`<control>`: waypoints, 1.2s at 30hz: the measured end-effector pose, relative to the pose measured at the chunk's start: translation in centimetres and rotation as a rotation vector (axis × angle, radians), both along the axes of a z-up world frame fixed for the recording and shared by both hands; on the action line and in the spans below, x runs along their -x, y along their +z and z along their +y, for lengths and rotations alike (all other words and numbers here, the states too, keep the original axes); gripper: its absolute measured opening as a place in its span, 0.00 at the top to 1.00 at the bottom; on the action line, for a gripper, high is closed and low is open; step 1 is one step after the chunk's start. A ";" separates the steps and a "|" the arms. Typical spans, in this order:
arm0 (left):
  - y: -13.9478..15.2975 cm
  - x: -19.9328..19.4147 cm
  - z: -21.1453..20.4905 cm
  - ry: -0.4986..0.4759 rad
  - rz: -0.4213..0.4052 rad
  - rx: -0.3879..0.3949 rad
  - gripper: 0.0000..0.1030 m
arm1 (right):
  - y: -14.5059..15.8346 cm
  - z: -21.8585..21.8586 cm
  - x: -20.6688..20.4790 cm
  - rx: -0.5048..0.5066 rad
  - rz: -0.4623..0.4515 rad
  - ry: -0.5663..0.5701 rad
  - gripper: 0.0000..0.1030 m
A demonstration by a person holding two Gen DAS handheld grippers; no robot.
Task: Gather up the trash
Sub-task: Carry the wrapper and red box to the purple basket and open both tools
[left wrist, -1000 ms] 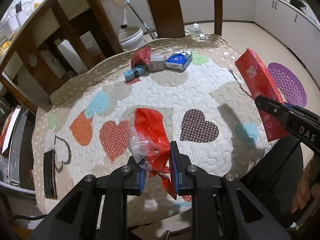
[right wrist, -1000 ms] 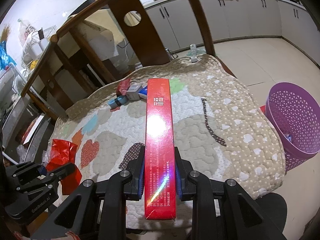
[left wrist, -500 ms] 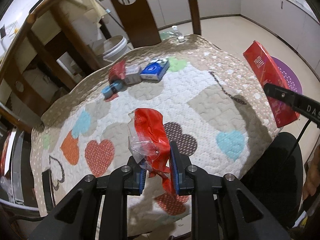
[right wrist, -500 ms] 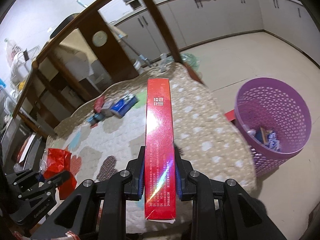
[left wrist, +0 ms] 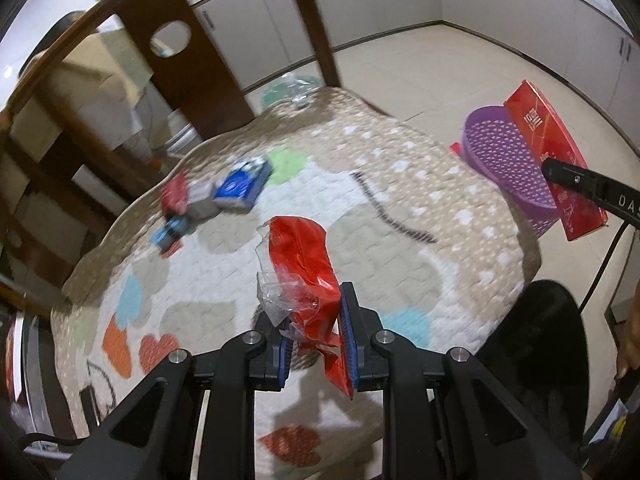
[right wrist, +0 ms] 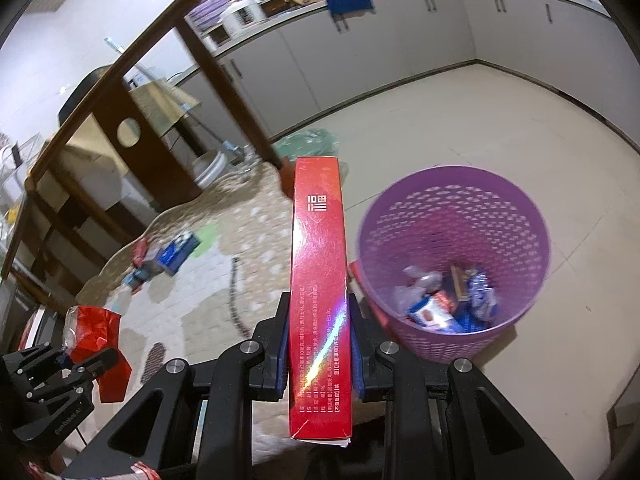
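Note:
My left gripper (left wrist: 314, 316) is shut on a crumpled red wrapper (left wrist: 306, 260) with a scrap of clear plastic, held above the quilted table cover (left wrist: 440, 248). My right gripper (right wrist: 320, 340) is shut on a long red box (right wrist: 318, 272), held upright beside the purple trash basket (right wrist: 456, 216) on the floor. The same red box (left wrist: 554, 152) shows in front of the purple basket (left wrist: 500, 152) at the right of the left wrist view. The red wrapper (right wrist: 98, 332) also appears at the lower left of the right wrist view.
A blue box (left wrist: 242, 184) and small red, grey and blue items (left wrist: 180, 208) lie at the table's far side. Wooden chairs (left wrist: 192, 60) stand behind the table. The basket holds several wrappers (right wrist: 448, 300). A black chair seat (left wrist: 536, 360) sits at the near right.
Both grippers have swung right with their loads. The purple basket has come into full view beside the red box, and the items on the table have slid left in both views.

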State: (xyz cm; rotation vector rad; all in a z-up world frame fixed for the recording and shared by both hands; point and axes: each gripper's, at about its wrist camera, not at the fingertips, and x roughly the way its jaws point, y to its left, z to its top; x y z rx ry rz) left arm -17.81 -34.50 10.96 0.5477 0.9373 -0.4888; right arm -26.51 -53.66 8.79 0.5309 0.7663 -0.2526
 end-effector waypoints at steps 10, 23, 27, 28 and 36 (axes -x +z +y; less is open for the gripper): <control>0.4 -2.1 -10.4 -0.160 0.074 0.125 0.80 | -1.0 -6.5 2.0 0.010 0.023 -0.120 0.75; -1.6 -4.9 -21.6 -0.289 0.236 0.265 0.77 | -4.0 -13.3 1.5 -0.056 0.052 -0.200 0.75; -1.3 -4.7 -22.1 -0.300 0.235 0.295 0.39 | -4.7 -13.7 0.9 -0.063 0.061 -0.191 0.74; -1.1 -4.6 -21.7 -0.298 0.226 0.312 0.33 | -4.8 -13.7 0.8 -0.063 0.061 -0.191 0.71; -0.6 -4.6 -18.5 -0.245 0.174 0.277 0.31 | -4.6 -13.0 1.4 -0.077 0.051 -0.215 0.48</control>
